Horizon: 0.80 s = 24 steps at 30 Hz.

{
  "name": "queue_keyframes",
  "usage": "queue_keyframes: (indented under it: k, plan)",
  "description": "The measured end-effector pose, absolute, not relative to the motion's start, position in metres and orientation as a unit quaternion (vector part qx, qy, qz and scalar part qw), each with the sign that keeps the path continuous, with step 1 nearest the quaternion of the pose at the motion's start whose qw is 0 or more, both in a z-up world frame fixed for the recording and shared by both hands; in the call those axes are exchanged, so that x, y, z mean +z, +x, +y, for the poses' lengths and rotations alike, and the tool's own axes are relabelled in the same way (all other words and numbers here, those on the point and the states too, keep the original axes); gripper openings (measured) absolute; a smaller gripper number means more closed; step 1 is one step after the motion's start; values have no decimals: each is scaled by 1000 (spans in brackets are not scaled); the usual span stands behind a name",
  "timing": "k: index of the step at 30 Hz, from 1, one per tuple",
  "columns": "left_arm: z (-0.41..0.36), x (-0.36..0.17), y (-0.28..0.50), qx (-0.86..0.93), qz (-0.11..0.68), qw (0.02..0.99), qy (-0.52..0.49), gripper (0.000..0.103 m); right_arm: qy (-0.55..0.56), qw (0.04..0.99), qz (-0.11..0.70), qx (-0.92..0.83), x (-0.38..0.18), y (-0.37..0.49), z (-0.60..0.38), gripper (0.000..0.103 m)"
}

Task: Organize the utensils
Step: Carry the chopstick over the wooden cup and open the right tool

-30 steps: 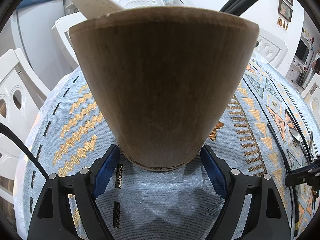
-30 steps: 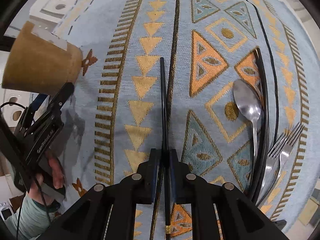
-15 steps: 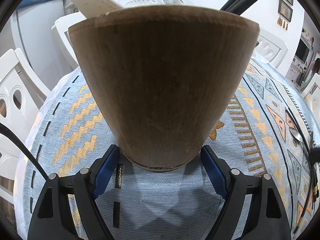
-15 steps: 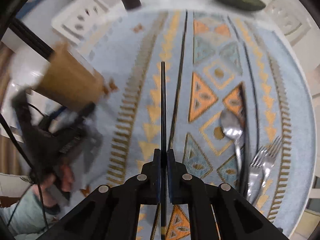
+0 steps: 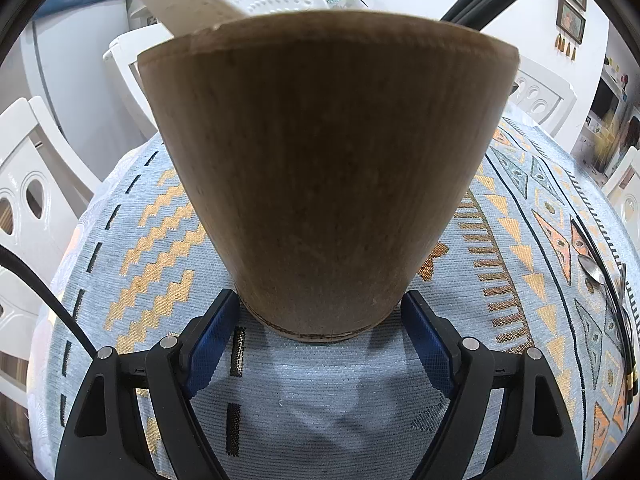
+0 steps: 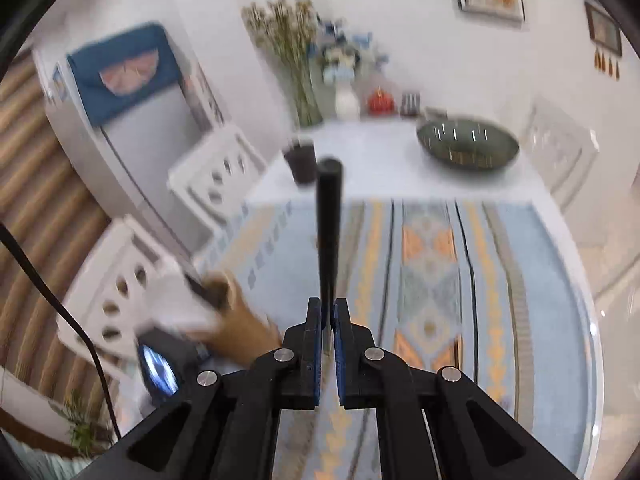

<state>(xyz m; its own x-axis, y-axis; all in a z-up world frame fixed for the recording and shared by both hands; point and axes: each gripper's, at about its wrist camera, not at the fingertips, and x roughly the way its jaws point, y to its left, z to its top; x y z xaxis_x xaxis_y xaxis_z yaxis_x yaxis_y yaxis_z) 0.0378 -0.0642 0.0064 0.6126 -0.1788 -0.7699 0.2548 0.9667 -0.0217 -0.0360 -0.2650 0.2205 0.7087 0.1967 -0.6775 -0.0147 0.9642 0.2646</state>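
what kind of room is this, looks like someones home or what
Most likely a home dining room: a table under a patterned tablecloth, white dining chairs around it, framed pictures on the wall, and a vase of flowers on a sideboard.

blocked: tall tapered brown wooden holder (image 5: pixel 328 184) fills the near centre | free: patterned blue cloth on table (image 5: pixel 500 280) right of it | far right: steel spoon (image 5: pixel 592 270)

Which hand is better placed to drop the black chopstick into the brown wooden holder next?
Right. The right gripper is shut on the thin black chopstick, lifted clear of the patterned tablecloth. The left gripper is busy: its fingers brace the base of the tapered brown wooden holder.
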Motion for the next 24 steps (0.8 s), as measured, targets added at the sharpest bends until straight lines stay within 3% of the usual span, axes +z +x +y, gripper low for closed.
queue_keyframes:
  k: [10,24]
  plan:
    - [-63,7,38,-121,423,897,44,82,135,940,279,141,304,4,-215,5]
    - [-63,8,38,-121,423,897,44,82,85,931,315,167,266,33,-155,5]
